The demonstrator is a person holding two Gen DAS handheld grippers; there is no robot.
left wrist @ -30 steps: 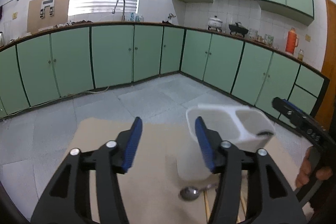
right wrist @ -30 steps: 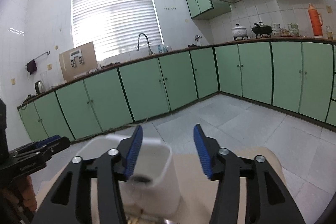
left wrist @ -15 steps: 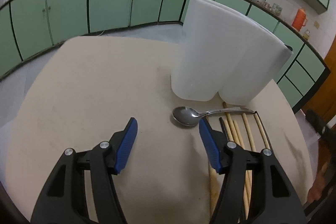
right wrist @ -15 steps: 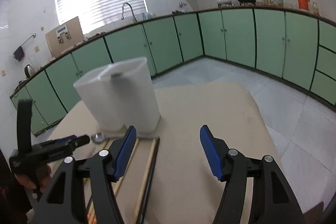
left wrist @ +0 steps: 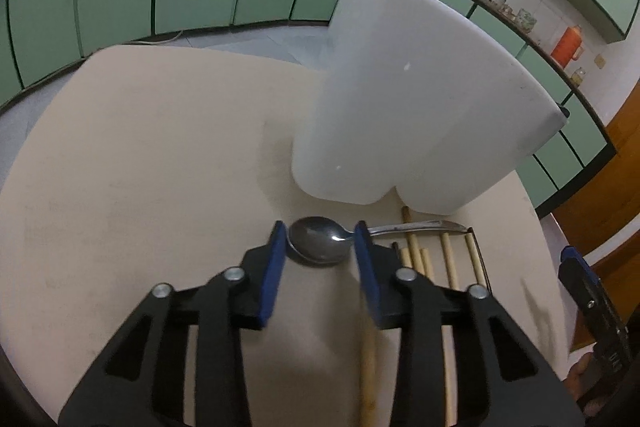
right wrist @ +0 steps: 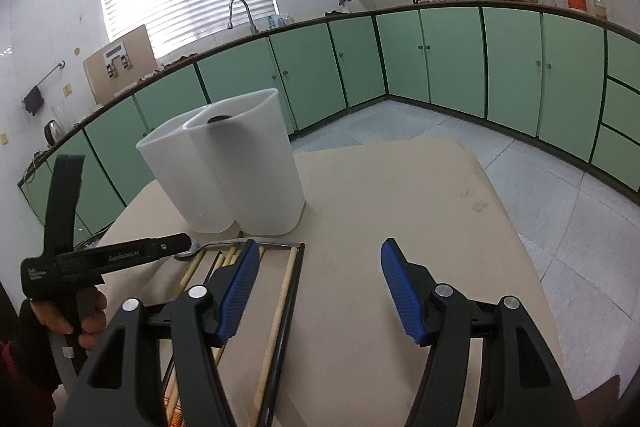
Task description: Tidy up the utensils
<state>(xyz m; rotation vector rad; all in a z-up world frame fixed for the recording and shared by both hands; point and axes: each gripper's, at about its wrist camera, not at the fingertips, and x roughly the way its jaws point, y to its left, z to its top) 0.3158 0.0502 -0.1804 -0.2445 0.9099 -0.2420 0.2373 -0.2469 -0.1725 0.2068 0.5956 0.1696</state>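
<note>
A metal spoon [left wrist: 320, 242] lies on the beige table [left wrist: 140, 155], its bowl between the blue fingertips of my left gripper [left wrist: 320, 239], which stands open around it. The spoon's handle runs right over several wooden and dark chopsticks [left wrist: 448, 259]. A white two-compartment holder [left wrist: 408, 123] stands upright just behind the spoon. In the right wrist view the holder [right wrist: 228, 171] stands at the left. My right gripper [right wrist: 318, 263] is open and empty above the table, right of the chopsticks [right wrist: 280, 303]. The left gripper's body [right wrist: 120, 255] covers most of the spoon there.
Green kitchen cabinets and a tiled floor surround the table. The table's far edge [right wrist: 380, 147] lies behind the holder. A hand [right wrist: 68, 319] holds the left gripper at the right wrist view's left edge. The right gripper's body [left wrist: 588, 291] shows at the left wrist view's right edge.
My left gripper tilted down, moved in on the spoon and narrowed around its bowl. My right gripper lowered toward the table, staying open.
</note>
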